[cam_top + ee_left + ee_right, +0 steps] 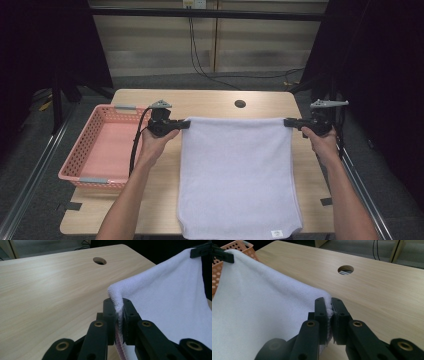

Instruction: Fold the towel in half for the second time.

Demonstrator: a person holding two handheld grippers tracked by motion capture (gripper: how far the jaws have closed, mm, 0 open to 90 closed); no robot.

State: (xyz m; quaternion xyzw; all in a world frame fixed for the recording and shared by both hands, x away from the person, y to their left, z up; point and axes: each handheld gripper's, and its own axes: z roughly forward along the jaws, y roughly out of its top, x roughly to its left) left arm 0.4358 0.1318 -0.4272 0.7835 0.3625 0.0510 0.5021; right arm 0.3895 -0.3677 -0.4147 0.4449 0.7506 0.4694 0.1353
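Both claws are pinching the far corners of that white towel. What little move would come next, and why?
Probably carry both corners toward the person to fold the towel in half. The left gripper and right gripper each clamp a far corner, the edge between them is taut and lifted, and the near end hangs at the table front edge.

Far strip of table (215,97): I see bare wood beyond the stretched towel (237,175), open to either gripper, with one cable hole (240,104). Left: pink basket (85,150) walls off that side, just beside my left gripper (186,124). Right: narrow bare margin beside the towel's edge, table rim close.
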